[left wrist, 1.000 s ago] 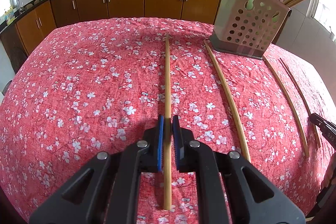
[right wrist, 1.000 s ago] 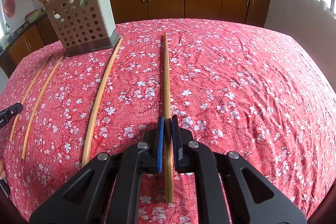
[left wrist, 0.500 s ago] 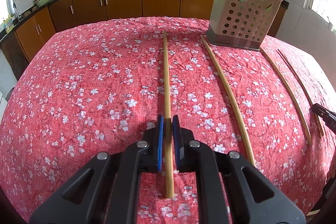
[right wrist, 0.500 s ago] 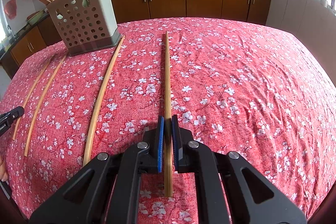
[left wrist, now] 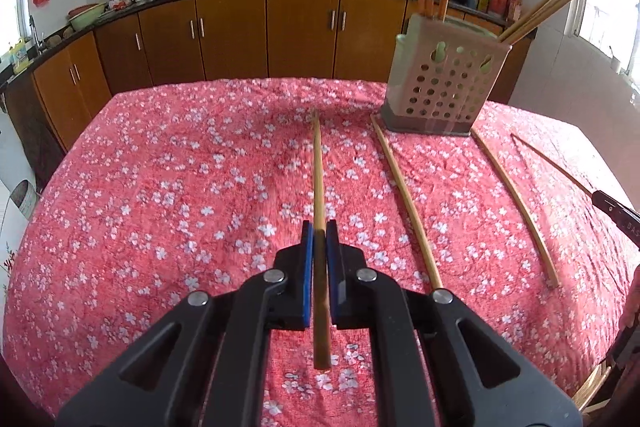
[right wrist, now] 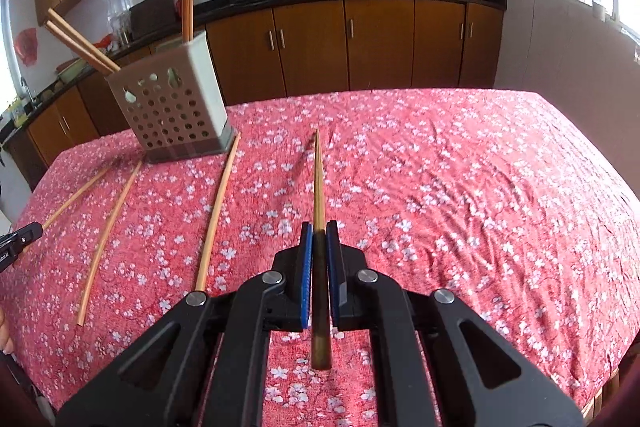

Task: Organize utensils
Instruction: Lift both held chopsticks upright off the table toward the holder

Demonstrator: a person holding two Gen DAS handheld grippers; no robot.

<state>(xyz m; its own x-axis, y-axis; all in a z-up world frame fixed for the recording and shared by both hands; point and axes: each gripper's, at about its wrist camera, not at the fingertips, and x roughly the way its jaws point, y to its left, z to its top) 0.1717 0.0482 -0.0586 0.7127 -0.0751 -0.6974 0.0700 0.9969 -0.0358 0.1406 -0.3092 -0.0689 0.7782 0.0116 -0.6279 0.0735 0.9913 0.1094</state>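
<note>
Change: both chopsticks, flat on the cloth before, now ride clear of it, and the view sits higher.
Left tongs [left wrist: 319,231]: clamped on a chopstick [left wrist: 318,167] that points ahead, left of the holder [left wrist: 440,83].
Loose sticks: one [left wrist: 404,203] just right of the left tongs, its far end by the holder.
Right tongs [right wrist: 319,231]: clamped on a second chopstick [right wrist: 318,179], right of the holder.
Tabletop [right wrist: 480,187]: red floral cloth.
</note>
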